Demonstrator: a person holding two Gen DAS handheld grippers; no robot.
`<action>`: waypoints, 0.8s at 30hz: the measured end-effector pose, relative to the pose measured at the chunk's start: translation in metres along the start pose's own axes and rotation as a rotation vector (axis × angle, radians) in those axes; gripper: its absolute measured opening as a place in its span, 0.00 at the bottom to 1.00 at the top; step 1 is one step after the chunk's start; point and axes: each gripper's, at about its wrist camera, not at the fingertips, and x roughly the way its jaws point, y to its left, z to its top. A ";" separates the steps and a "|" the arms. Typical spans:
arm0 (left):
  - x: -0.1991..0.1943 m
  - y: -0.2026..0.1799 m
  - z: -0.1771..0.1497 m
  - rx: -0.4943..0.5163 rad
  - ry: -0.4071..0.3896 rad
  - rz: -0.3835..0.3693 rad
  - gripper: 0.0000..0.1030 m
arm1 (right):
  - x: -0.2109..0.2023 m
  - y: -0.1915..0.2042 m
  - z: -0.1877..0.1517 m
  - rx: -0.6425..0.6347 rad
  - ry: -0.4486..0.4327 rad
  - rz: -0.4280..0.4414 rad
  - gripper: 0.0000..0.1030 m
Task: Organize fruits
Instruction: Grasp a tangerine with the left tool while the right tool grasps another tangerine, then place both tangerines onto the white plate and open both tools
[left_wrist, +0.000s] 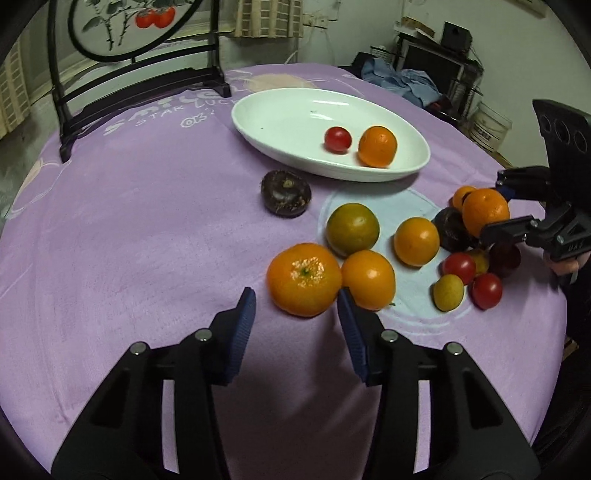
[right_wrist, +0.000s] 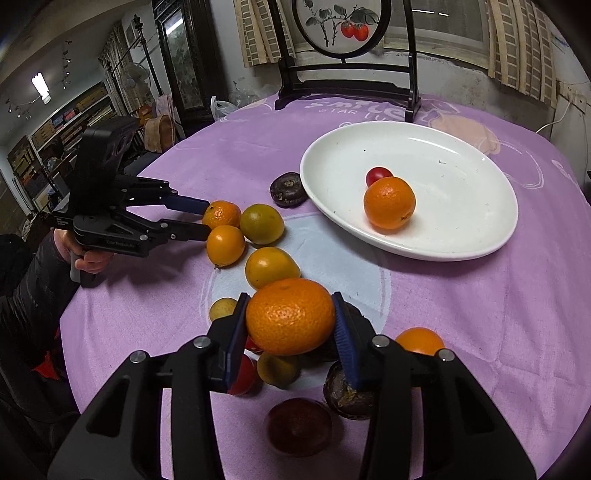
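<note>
One orange (right_wrist: 290, 316) sits clamped in my right gripper (right_wrist: 291, 325); left gripper (left_wrist: 295, 314) wide; I'd lower gently onto the plate (right_wrist: 461, 236).

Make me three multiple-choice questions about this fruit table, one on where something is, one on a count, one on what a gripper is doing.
1. Where is the dark round fruit nearest the plate?
A. on the plate
B. on the cloth beside the plate's rim
C. in the left gripper

2. How many fruits lie on the plate?
A. two
B. four
C. none

3. What is the right gripper doing?
A. open over bare cloth
B. shut on a tomato
C. shut on an orange

Answers:
1 B: the dark fruit sits on the purple cloth just off the plate.
2 A: only a tomato and a small orange are on it.
3 C: the right gripper has its pads against both sides of a big orange, while the left gripper is open.
</note>
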 end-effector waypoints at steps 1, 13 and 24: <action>0.000 -0.001 0.001 0.013 -0.003 0.003 0.46 | 0.000 0.000 0.000 0.000 0.000 0.001 0.43; 0.024 -0.016 0.011 0.112 0.019 0.032 0.44 | -0.002 0.002 -0.001 0.005 -0.002 -0.009 0.43; -0.020 -0.016 0.028 -0.047 -0.151 0.015 0.44 | -0.014 -0.019 0.010 0.088 -0.097 0.008 0.43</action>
